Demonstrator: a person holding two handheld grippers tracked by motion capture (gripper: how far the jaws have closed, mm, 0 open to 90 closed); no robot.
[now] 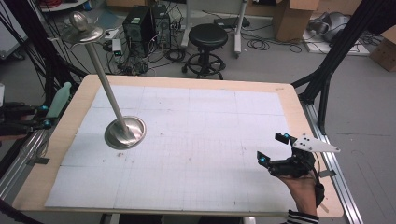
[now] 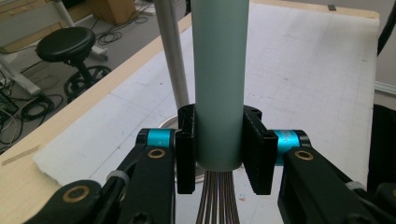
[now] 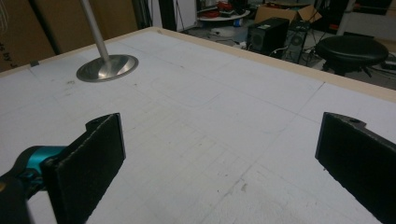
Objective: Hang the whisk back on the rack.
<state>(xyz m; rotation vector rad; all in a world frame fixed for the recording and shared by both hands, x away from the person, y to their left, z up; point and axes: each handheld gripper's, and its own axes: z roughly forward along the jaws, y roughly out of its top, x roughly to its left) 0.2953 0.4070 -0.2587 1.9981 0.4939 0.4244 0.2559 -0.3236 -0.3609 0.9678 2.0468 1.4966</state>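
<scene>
The left gripper [image 2: 218, 149] has its two black jaws pressed against the sides of a pale green handle [image 2: 220, 79], pinching it just above the end where a bundle of thin metal wires [image 2: 218, 196] comes out; this looks like a whisk, though the wire end runs out of the picture. In the high view that gripper [image 1: 44, 115] sits off the left edge of the table, and the green handle [image 1: 59, 99] rises from it, tilted up and to the right, beside the table's rim.

The right gripper [image 3: 219, 163] has its jaws spread wide apart with nothing between them, and only the white mat [image 3: 205, 116] shows in the gap. From above, the right gripper [image 1: 272, 148] hovers low over the near right part of the table, held in the person's hand [image 1: 301, 186], with the grey three-cornered plate [image 1: 315, 144] on top of it.

The table [image 1: 299, 116] has a light wooden rim and a white gridded mat [image 1: 196, 140] covering most of it. On the left part of the mat stands a metal stand [image 1: 105, 88]: a round dished base [image 1: 125, 132], a thin pole leaning up toward the far left, and a shallow round dish [image 1: 83, 33] at its top. In that dish rests one rounded shiny metal object [image 1: 78, 20]; I cannot tell what it is. The base holds nothing but the pole's foot.

Beyond the table are a black stool [image 1: 208, 37], computer cases [image 1: 147, 23], cables on the floor and cardboard boxes [image 1: 294, 16].
</scene>
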